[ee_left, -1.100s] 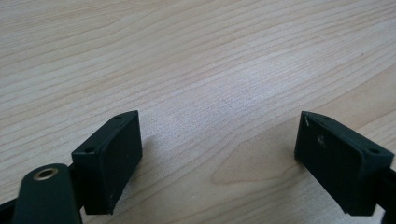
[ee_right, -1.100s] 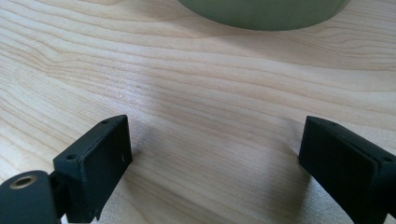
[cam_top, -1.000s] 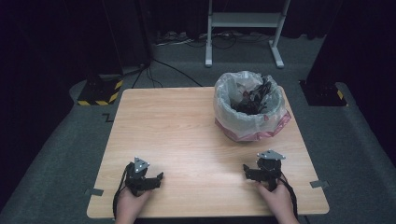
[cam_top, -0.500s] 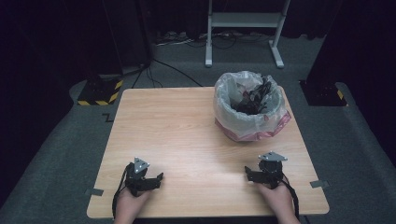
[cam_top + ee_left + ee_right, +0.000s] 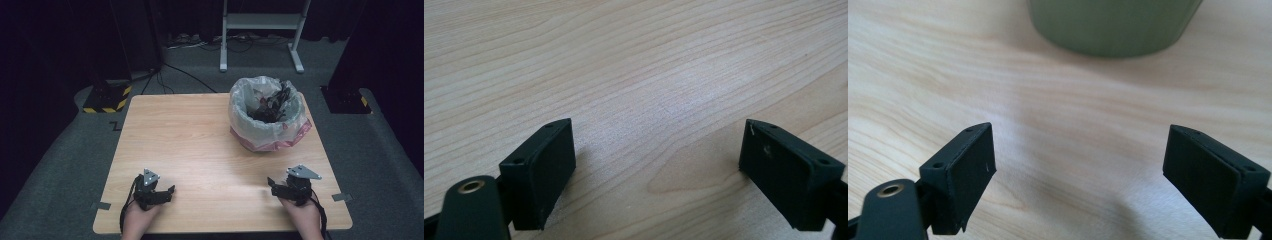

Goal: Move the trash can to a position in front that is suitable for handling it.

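The bin's (image 5: 267, 120) dark contents are a tangle too hard to make out, and in the right gripper view its green base (image 5: 1113, 25) is cut off at the top. Since a moment ago the right gripper (image 5: 272, 184) has edged slightly rightward near the table's (image 5: 200, 140) front edge; the left gripper (image 5: 167, 192) has stayed put. Both sets of jaws stand apart, holding nothing. The bin sits toward the far right corner, well apart from both.
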